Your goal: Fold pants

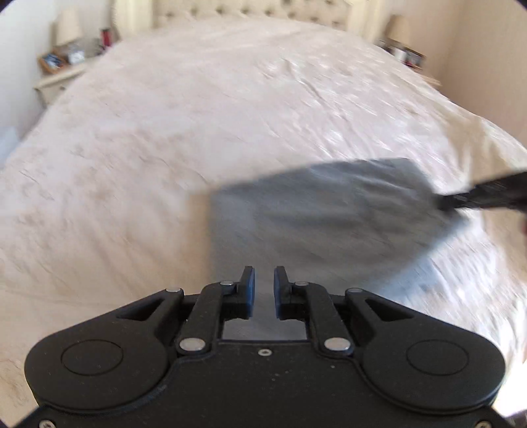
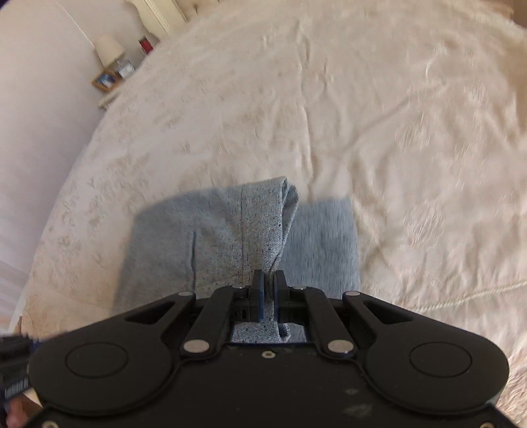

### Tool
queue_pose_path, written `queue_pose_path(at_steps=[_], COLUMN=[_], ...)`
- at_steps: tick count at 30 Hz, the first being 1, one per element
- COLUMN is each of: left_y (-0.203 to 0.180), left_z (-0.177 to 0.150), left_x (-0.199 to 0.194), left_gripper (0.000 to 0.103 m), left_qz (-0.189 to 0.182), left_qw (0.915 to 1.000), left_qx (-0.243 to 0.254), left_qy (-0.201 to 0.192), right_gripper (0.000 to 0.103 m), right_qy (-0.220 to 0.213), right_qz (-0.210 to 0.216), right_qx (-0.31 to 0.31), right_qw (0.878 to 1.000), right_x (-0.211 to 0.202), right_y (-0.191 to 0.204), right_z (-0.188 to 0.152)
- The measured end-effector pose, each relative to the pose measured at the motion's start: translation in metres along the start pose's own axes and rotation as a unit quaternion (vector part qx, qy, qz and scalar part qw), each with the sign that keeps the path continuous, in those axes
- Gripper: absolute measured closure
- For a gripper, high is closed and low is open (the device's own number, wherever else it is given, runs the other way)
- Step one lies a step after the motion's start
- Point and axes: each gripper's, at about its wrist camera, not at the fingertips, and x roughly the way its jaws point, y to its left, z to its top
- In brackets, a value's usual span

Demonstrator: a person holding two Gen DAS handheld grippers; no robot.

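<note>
A pair of light blue-grey denim pants [image 2: 230, 237], already folded into a compact, roughly rectangular bundle, lies on a wide bed covered with a cream, faintly patterned and wrinkled bedspread [image 1: 197, 125], close to the bed's near edge. The black two-finger right gripper [image 2: 267, 280] has its jaws pressed together on a raised fold of the denim: the cloth rises in a ridge from the bundle and passes between the pads, showing again in the gap behind them. In the left wrist view the same gripper [image 1: 443, 200] appears as a dark, blurred shape reaching in from the right edge and meeting the far right side of the pants [image 1: 329, 210]. The black left gripper [image 1: 264, 283] hangs above the near edge of the bundle with its blue-padded jaws only a narrow gap apart and nothing between them; the cloth seen through the gap lies beneath. At the head of the bed stands a cream tufted headboard [image 1: 250, 13]. On its left a pale bedside table [image 1: 59, 79] carries a lamp with a cream shade [image 1: 67, 28] and a small framed picture [image 1: 52, 61]; the other side also holds a few small things, too blurred to identify.
</note>
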Motion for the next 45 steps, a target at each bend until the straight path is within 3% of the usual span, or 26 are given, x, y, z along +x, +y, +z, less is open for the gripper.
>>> queue_pose_path(at_steps=[4, 8, 11, 15, 18, 23, 27, 34, 40, 45], left_y=[-0.007, -0.014, -0.025, -0.035, -0.033, -0.020, -0.007, -0.017, 0.010, 0.032], left_z=[0.021, 0.023, 0.026, 0.025, 0.029, 0.029, 0.021, 0.015, 0.023, 0.020], left_x=[0.039, 0.064, 0.073, 0.085, 0.099, 0.138, 0.164, 0.171, 0.166, 0.129], left_gripper=[0.086, 0.086, 0.085, 0.078, 0.078, 0.078, 0.077, 0.080, 0.080, 0.074], left_qz=[0.031, 0.034, 0.030, 0.032, 0.038, 0.068, 0.069, 0.082, 0.036, 0.022], left_qw=[0.9994, 0.9986, 0.9978, 0.9957, 0.9951, 0.9895, 0.9855, 0.9833, 0.9868, 0.9908], left_qx=[-0.007, 0.004, 0.028, 0.059, 0.058, 0.059, 0.042, 0.071, -0.004, -0.045], left_qy=[0.014, 0.040, 0.051, 0.064, 0.071, 0.114, 0.149, 0.147, 0.158, 0.126], right_gripper=[0.097, 0.093, 0.085, 0.084, 0.083, 0.081, 0.074, 0.067, 0.065, 0.064], right_qy=[-0.049, 0.049, 0.072, 0.006, -0.033, -0.005, 0.049, 0.053, 0.048, 0.022], right_qz=[-0.051, -0.058, -0.105, -0.128, -0.113, -0.101, -0.140, -0.165, -0.163, -0.132], right_qx=[-0.005, 0.012, 0.002, 0.040, 0.005, -0.053, -0.044, -0.076, -0.087, -0.064], right_qw=[0.997, 0.997, 0.992, 0.991, 0.993, 0.993, 0.988, 0.982, 0.982, 0.989], right_x=[-0.028, 0.018, 0.042, 0.021, 0.012, 0.057, 0.108, 0.135, 0.136, 0.113], right_y=[-0.007, -0.034, -0.042, -0.045, -0.029, -0.006, -0.009, -0.005, -0.002, -0.015], right_z=[0.002, -0.008, -0.017, -0.009, -0.001, 0.015, 0.018, 0.013, 0.012, 0.016])
